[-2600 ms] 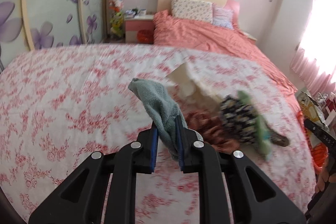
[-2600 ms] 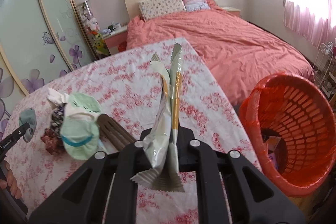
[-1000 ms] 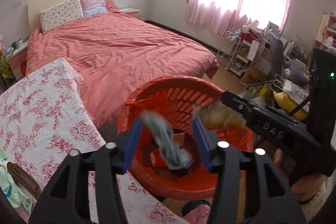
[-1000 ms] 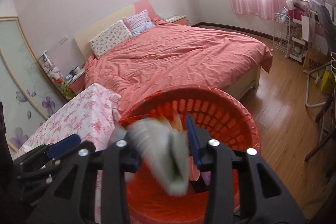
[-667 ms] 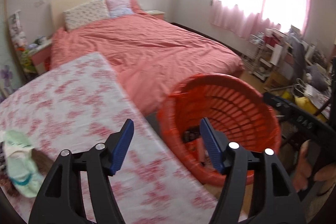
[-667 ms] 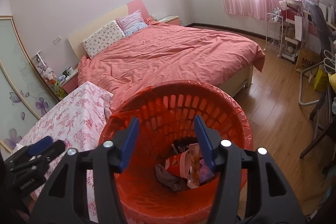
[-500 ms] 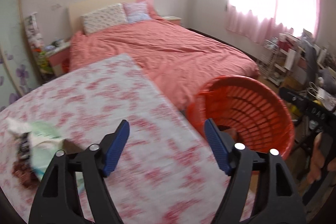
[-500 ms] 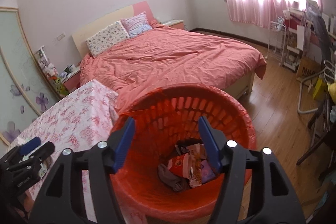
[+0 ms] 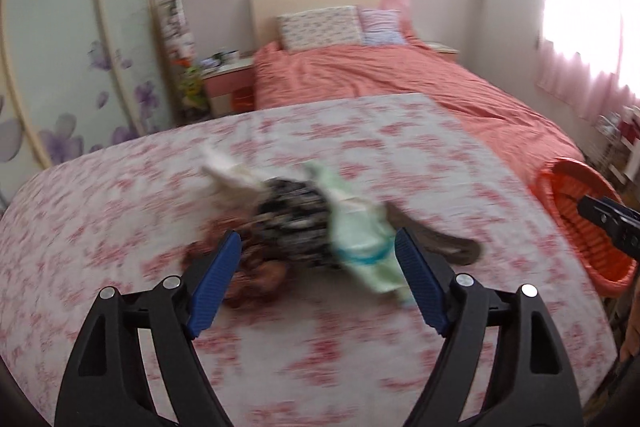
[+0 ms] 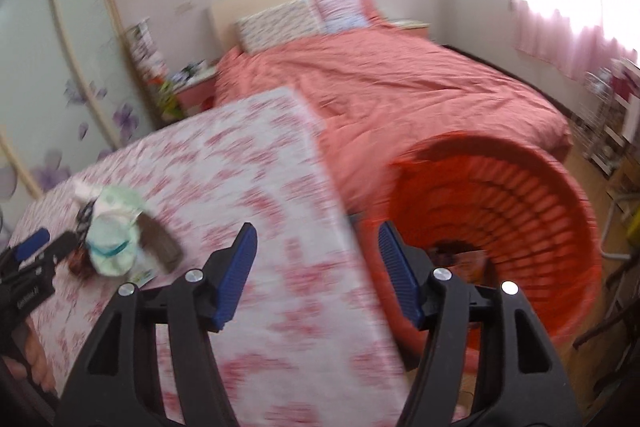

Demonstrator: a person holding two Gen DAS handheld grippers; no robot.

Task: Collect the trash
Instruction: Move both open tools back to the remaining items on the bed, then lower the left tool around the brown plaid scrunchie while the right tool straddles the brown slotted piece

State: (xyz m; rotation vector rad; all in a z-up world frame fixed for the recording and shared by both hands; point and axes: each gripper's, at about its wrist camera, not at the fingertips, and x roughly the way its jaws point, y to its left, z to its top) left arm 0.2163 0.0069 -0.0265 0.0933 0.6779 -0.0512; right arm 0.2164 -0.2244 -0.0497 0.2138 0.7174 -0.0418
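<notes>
The bed with its salmon cover filled the far half of the room in both views, two pillows at its head toward 12 o'clock. Nearer lay the table under a white cloth with red flowers, running from the centre to the lower edge of the left wrist view. The wardrobe, its pale doors printed with purple flowers, stood at 9 to 10 o'clock. The orange basket sat on the floor just beside the table's right edge, at 3 o'clock in the right wrist view; some wrappers lay blurred in its bottom. The trash pile rested on the cloth near the centre of the left view: a pale green bag, a dark patterned piece, a white scrap, brownish bits and a dark brown strip, all smeared by motion. The left gripper hovered above the near side of the pile, its jaws opening wide with nothing between them. The right gripper hung over the table's edge beside the basket, its jaws apart and empty. Small white lettering on the left gripper's body, at 8 o'clock in the right view, was too blurred to read.
</notes>
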